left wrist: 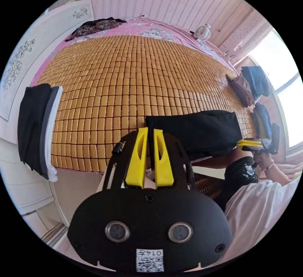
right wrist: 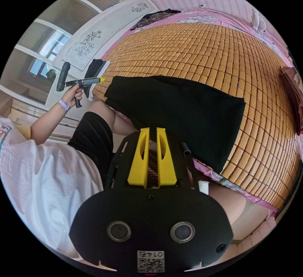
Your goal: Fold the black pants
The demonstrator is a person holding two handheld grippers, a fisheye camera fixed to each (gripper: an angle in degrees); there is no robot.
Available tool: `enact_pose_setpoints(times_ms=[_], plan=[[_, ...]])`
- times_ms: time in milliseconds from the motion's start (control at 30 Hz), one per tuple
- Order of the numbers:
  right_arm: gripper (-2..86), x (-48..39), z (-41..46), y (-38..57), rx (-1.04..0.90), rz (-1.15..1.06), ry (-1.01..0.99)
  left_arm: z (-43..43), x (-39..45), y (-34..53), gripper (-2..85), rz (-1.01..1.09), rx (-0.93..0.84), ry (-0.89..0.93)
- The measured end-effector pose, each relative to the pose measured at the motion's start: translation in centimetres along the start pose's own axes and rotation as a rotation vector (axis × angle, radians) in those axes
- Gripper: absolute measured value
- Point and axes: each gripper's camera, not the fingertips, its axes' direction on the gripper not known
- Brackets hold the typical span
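Note:
The black pants point(left wrist: 202, 133) lie folded into a flat rectangle on the bamboo mat point(left wrist: 126, 78), at the bed's near edge. My left gripper point(left wrist: 150, 130) hovers off the pants' left end, its yellow jaws close together with nothing between them. In the right gripper view the pants point(right wrist: 180, 109) spread just beyond my right gripper point(right wrist: 152, 129), which is shut and empty above the bed edge. The left gripper point(right wrist: 94, 80) shows there in a raised hand, left of the pants. The right gripper point(left wrist: 251, 144) appears at the pants' right end, held in a hand.
A stack of folded dark and grey clothes point(left wrist: 34, 131) rests at the mat's left corner. A dark patterned garment point(left wrist: 94, 26) lies at the far end, a small fan point(left wrist: 202, 32) beyond. More clothes point(left wrist: 249, 84) pile up on the right. The person's white shirt point(right wrist: 41, 176) and black shorts point(right wrist: 91, 141) are close by.

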Motion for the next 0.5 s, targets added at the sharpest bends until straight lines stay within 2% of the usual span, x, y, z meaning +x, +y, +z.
enact_pose_setpoints(times_ms=[100, 233, 300, 367, 400, 500], plan=[[0.8, -1.7, 1.0, -4.1, -0.062, -0.079, 0.089, 0.6, 5.4, 0.3, -0.5, 0.221, 0.021, 0.106], [0.0, -5.2, 3.9, -11.0, -0.161, -0.211, 0.197, 5.7, 13.2, -0.1, -0.9, 0.363, -0.140, 0.376], [-0.2, -6.3, 5.8, -12.9, -0.212, -0.242, 0.291, 7.4, 15.8, -0.4, -1.0, 0.416, -0.158, 0.344], [-0.3, -6.7, 8.5, -13.7, -0.321, -0.281, 0.365, 10.2, 17.7, -0.8, -1.0, 0.453, -0.222, 0.194], [-0.3, -7.2, 8.6, -13.9, -0.287, -0.319, 0.383, 10.8, 18.0, -0.8, -1.0, 0.460, -0.243, 0.174], [-0.4, -7.9, 8.6, -15.3, -0.382, -0.358, 0.386, 11.3, 18.4, -0.8, -1.0, 0.466, -0.221, 0.192]])
